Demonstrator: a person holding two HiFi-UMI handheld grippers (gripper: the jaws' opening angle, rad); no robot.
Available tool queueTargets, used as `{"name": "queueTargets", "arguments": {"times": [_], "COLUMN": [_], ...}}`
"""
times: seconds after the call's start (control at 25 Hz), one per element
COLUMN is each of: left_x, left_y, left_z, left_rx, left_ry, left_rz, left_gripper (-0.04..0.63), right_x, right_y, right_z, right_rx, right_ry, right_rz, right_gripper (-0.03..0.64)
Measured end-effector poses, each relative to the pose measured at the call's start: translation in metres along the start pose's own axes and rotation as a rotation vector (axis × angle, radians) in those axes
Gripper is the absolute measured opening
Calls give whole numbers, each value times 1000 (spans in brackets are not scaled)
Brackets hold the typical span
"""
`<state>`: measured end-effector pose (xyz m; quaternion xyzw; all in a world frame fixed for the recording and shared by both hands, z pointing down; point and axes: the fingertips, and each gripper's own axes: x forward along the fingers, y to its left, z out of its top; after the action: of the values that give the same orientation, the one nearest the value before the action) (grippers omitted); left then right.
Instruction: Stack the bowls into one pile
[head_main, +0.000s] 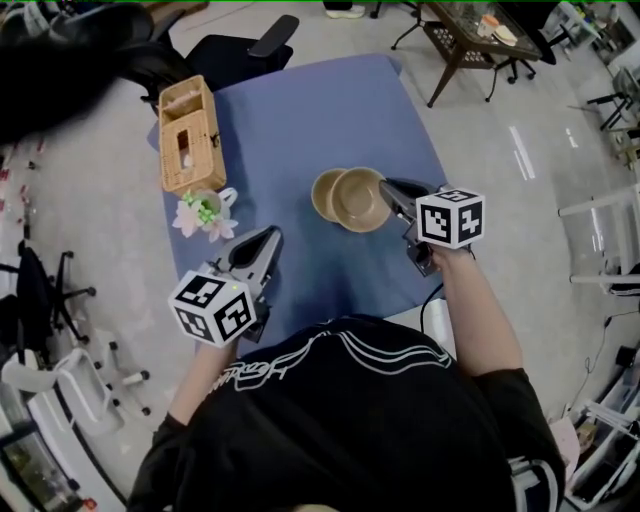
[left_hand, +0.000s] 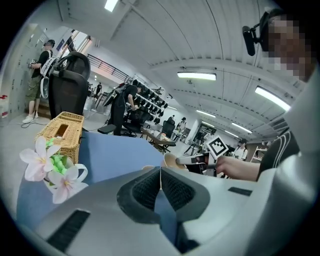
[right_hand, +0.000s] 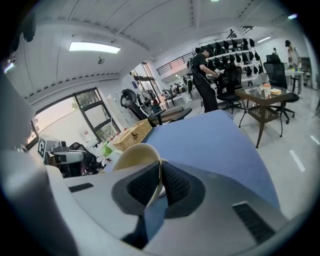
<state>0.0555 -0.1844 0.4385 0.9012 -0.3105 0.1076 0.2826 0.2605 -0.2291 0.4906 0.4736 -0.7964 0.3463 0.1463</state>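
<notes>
R hand-held gripper (head_main: 388, 190) — clamped on bowl (head_main: 360, 200) rim | L hand-held gripper (head_main: 270, 236) — closed, empty

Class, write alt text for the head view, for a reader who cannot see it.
From above, the right gripper pinches the rim of a tan bowl that overlaps a second tan bowl on a blue table. The left gripper hangs shut and empty nearby, beside a mug of flowers and a wicker tissue box.

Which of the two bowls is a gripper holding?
The bowl on the right, its rim pinched in the right gripper; the left bowl lies free.
</notes>
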Motion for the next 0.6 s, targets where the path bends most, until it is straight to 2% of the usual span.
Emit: {"name": "queueTargets", "arguments": {"times": [0.24,0.6], "left_x": [-6,-16], "left_y": [15,28], "left_z": [-3,-8], "left_rx": [-26,-46], "left_ry": [-8,-9], "left_rz": [31,61], "left_gripper": [28,28], "right_x": [34,58], "right_y": [0,-4], "right_z": [-1,-7], "right_rx": [40,-5], "right_ry": [29,85], "right_rz": [28,1], "right_gripper": [40,40]}}
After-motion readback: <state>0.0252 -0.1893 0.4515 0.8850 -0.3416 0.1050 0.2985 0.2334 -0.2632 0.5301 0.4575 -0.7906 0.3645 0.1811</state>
